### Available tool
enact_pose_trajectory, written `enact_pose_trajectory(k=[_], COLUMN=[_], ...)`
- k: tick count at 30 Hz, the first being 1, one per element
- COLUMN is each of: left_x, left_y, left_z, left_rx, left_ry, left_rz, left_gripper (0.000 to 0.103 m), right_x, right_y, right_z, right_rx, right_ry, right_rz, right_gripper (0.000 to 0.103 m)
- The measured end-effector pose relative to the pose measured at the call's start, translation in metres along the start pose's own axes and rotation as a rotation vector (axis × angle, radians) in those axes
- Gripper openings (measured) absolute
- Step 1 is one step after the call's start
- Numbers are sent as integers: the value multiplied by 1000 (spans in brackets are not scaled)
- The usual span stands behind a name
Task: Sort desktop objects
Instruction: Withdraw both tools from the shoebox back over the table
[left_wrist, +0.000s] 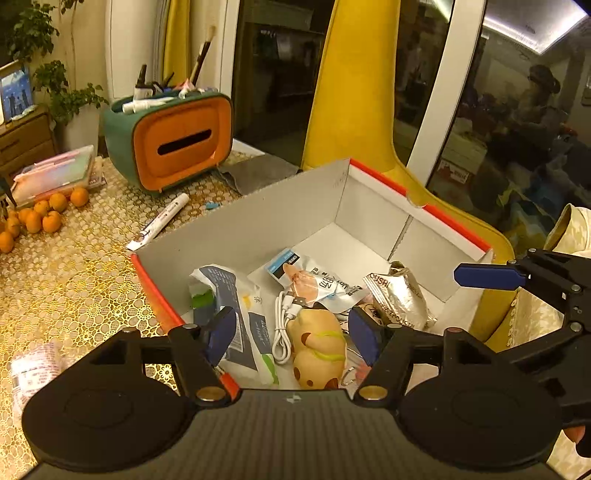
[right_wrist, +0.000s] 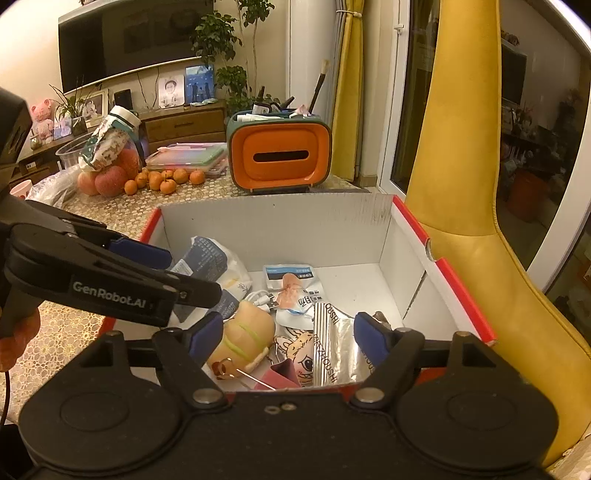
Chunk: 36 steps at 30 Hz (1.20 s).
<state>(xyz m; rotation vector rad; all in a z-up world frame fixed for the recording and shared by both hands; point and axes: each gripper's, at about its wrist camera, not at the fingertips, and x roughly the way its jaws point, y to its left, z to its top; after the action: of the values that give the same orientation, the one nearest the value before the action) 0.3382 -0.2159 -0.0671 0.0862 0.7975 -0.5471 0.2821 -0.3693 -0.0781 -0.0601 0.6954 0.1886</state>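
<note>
While empty above the box (left_wrist: 373, 206), both hand-held grippers (left_wrist: 293, 332) (right_wrist: 291, 334) gape.

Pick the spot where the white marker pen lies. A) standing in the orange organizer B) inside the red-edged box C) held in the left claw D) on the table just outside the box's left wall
D: the white marker pen lies flat on the patterned tablecloth, outside the box, in front of the orange organizer.

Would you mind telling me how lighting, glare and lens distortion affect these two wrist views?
Left wrist view: warm dim light, room reflections glaring on the window, a bowed yellow chair. Right wrist view: same amber cast, corners vignetted black, the TV curved by fisheye; the box stays sharp.
</note>
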Motion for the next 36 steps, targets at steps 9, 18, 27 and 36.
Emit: enact_pose_trajectory(k=[9,18,27,36], left_x=[-40,-86,-120,-139], left_y=[-1,21,66,122], left_z=[-12,-32,-64,-96], left_rx=[-32,-76,-118,-179], left_ry=[-64,-135,-172,-195], left_rz=[-16,43,100,191], left_gripper=[66,67,91,103], right_x=[-24,-49,-57,-38], right_y=[10,50,103,145], right_z=[0,3,10,17], right_rx=[5,-46,-96,-104], right_ry=[-34,-91,-108,-93], right_rz=[25,65,131,166], right_gripper=[87,89,94,98])
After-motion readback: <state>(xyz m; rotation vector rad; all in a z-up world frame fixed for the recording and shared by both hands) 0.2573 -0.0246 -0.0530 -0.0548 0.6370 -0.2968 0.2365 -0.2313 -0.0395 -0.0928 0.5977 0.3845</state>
